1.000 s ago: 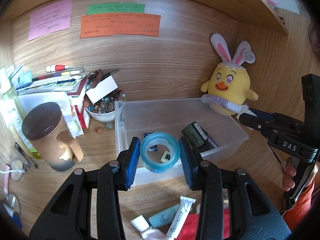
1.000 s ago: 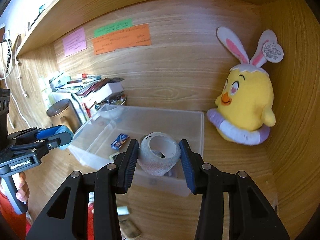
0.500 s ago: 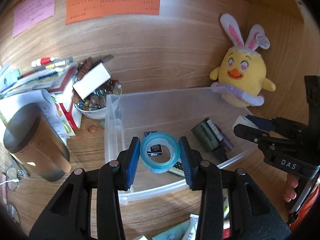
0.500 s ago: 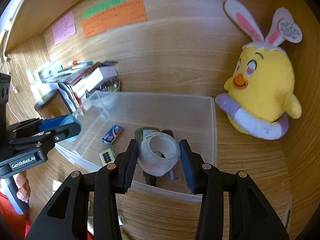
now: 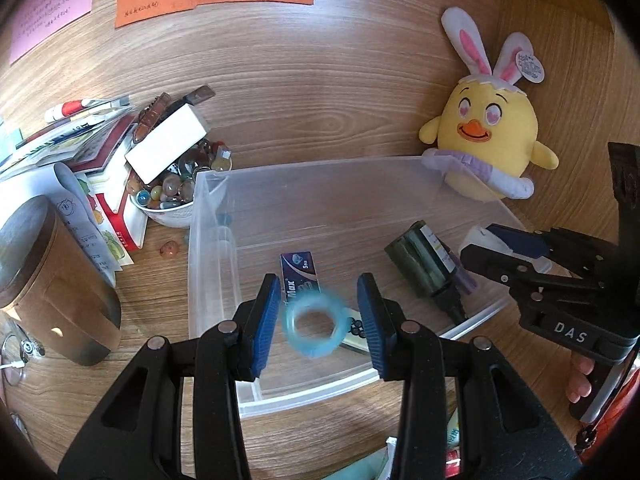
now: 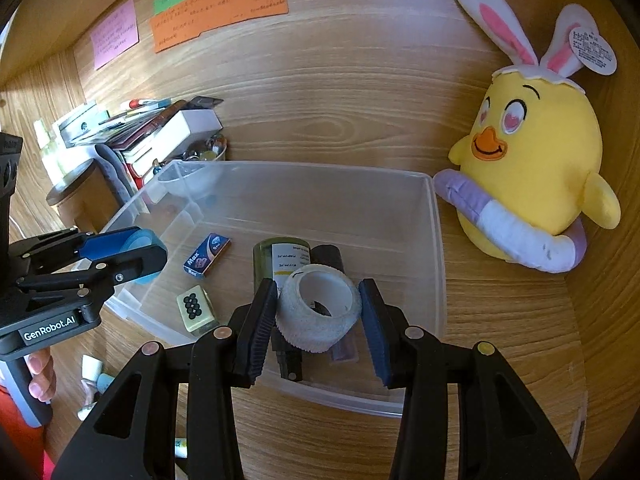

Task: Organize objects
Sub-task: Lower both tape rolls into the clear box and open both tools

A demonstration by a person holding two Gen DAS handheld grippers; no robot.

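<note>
Over the clear bin (image 5: 212, 280), blue tape (image 5: 314, 326) hangs blurred between parted left tool (image 5: 318, 312) pads

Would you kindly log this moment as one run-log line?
left gripper open | blue tape roll blurred, loose between jaws above clear bin | right gripper shut on white tape roll above bin

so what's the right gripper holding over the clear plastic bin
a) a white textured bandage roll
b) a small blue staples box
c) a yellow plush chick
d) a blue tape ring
a: in the right wrist view the right gripper has its two pads against the sides of the white textured bandage roll, above the clear plastic bin.
</note>
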